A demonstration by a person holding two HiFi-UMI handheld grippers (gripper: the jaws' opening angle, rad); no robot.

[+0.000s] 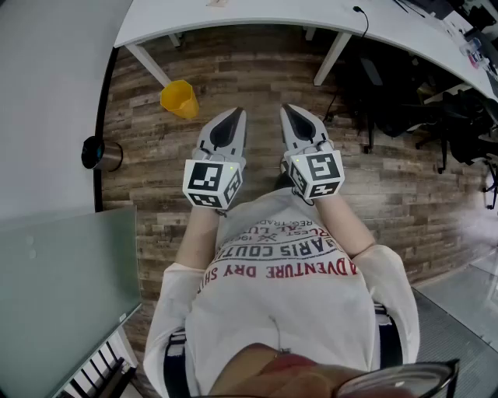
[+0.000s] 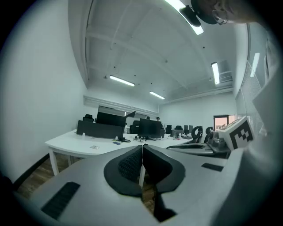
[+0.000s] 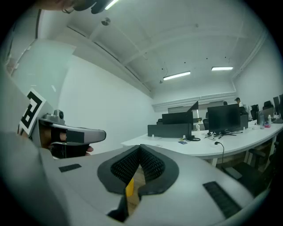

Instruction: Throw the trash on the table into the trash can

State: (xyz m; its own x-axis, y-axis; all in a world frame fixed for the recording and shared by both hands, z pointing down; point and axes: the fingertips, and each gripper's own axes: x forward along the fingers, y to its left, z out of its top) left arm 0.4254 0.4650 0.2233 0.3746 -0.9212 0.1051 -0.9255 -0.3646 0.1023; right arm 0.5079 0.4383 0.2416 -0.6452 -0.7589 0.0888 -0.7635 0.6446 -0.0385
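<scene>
Beyond left claw [image 1: 236,113] — yellow trash can [image 1: 180,99]

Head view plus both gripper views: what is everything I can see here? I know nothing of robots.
Yellow plastic trash can: one, yellow, on the floor near the table's edge.
Curved white table: one, white, across the top of the head view.
Wood-plank floor: brown, under everything.
Black computer monitors: several, black, on the table.
Black office chairs: several, black, at the right.
Round dark-topped metal canister: one, silver, by the left wall.
Frosted glass panel: one, pale green, lower left.
Ceiling strip lights: several, white.
Left gripper: one, grey, shut, empty.
Right gripper: one, grey, shut, empty.
Person's white printed T-shirt: one.
</scene>
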